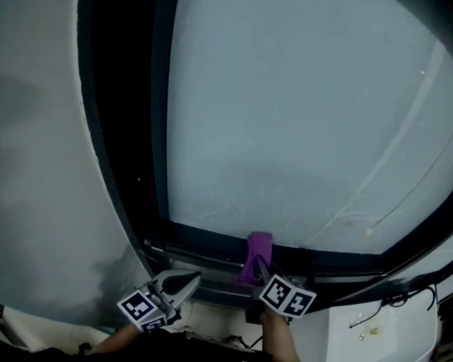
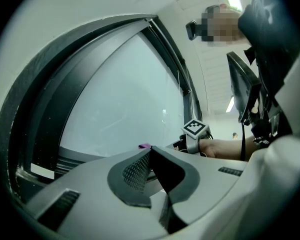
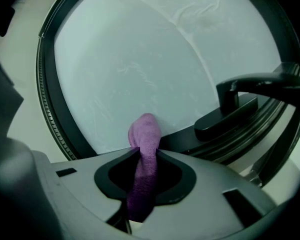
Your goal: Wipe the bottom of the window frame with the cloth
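A purple cloth [image 1: 257,256] is pinched in my right gripper [image 1: 255,268], whose jaws are shut on it. The cloth's bunched end [image 3: 144,134] pokes out past the jaws and rests against the dark bottom rail of the window frame [image 1: 211,241], just under the frosted glass [image 1: 302,111]. My left gripper [image 1: 187,283] hangs lower left of the cloth, jaws shut together with nothing between them, away from the frame. In the left gripper view the cloth's tip [image 2: 144,146] and the right gripper's marker cube [image 2: 195,129] show beyond the closed jaws.
A black window handle [image 3: 240,101] juts out at the right of the cloth. The dark left upright of the frame [image 1: 121,127] meets a white wall [image 1: 30,142]. A white ledge with cables [image 1: 377,323] lies lower right.
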A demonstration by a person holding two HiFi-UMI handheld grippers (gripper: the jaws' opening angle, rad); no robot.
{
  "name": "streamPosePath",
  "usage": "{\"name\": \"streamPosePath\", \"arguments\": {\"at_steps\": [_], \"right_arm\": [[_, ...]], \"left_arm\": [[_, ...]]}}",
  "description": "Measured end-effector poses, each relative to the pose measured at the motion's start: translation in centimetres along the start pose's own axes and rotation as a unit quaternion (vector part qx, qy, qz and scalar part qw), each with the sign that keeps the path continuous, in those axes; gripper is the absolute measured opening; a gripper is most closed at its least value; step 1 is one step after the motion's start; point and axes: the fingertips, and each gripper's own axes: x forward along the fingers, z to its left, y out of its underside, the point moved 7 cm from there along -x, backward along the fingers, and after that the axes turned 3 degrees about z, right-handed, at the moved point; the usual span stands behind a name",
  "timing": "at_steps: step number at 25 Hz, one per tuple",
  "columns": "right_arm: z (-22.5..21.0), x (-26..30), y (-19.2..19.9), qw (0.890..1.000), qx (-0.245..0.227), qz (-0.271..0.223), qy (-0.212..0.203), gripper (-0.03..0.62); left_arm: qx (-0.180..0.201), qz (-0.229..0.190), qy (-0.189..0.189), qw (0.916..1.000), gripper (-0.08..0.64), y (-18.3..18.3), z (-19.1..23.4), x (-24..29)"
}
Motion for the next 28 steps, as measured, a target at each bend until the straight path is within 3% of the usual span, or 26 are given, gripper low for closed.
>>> {"name": "streamPosePath", "arguments": {"at_steps": [9,22,28], "right_arm": [[-2.7,-1.9,-0.3,0.998,0.018,-0.031,0.043,0.084],[-4.2,-2.8,-0.3,0.994,0.047,-0.081,0.056,0.084],[-5.1,-3.6,-0.2,0.987,0.103,-0.110,0.047,0.084]], "left_arm": [[-0.001,0.003,0.037,0.9993,-0.003,0.0,-1.1,2.4],[0.010,0.025,0.063,0.9977,-0.003,0.1,-1.6,3.9],[0.010,0.027,0.070,0.9971,-0.003,-0.1,-1.9,4.5]]}}
